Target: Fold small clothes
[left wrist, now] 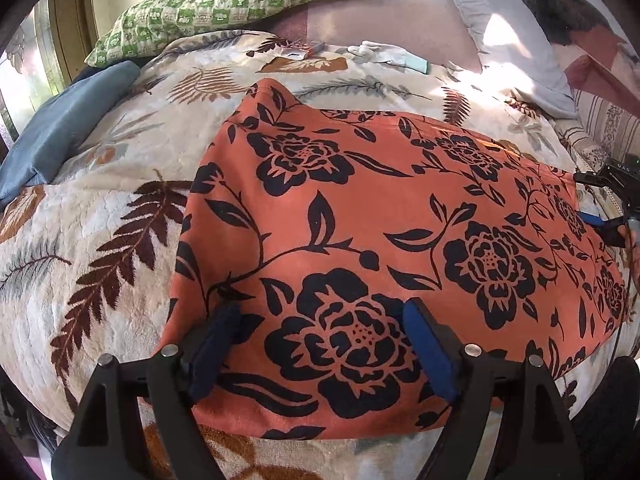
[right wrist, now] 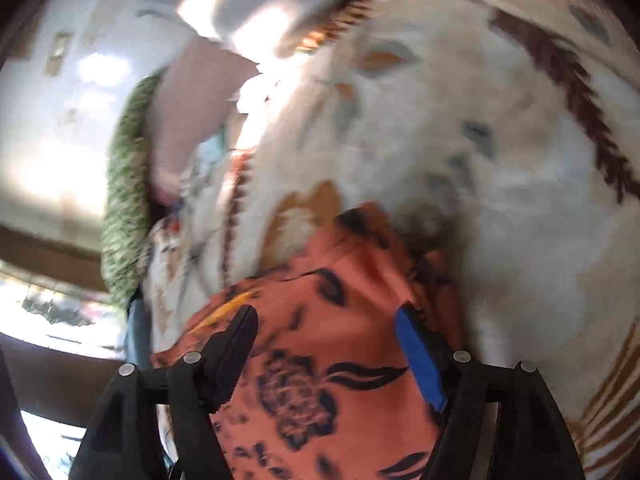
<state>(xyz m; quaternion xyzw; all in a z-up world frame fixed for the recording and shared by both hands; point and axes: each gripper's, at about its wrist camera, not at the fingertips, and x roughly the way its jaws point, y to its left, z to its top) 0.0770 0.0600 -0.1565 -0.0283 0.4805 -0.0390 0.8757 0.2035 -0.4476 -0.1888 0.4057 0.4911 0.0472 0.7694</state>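
Two grippers work one orange floral garment [left wrist: 360, 240], which lies spread flat on a leaf-patterned blanket [left wrist: 100, 280] covering the bed. At the far left sit a folded blue cloth [left wrist: 60, 128] and a green checked pillow [left wrist: 224, 4], pushed well away from the garment, probably to leave room for folding. Next comes the left gripper [left wrist: 324, 356], poised over the garment's near edge with its jaws spread wide; cloth shows between the fingers but the pads do not pinch it, so I judge it is lining up on that hem. Further right the garment stretches smooth toward its far end, where the right gripper [left wrist: 608, 216] stands at the edge. Its own view is blurred, yet the right gripper's jaws gape there too, with orange fabric beneath them and nothing clamped. Both seem set to lift matching edges together.
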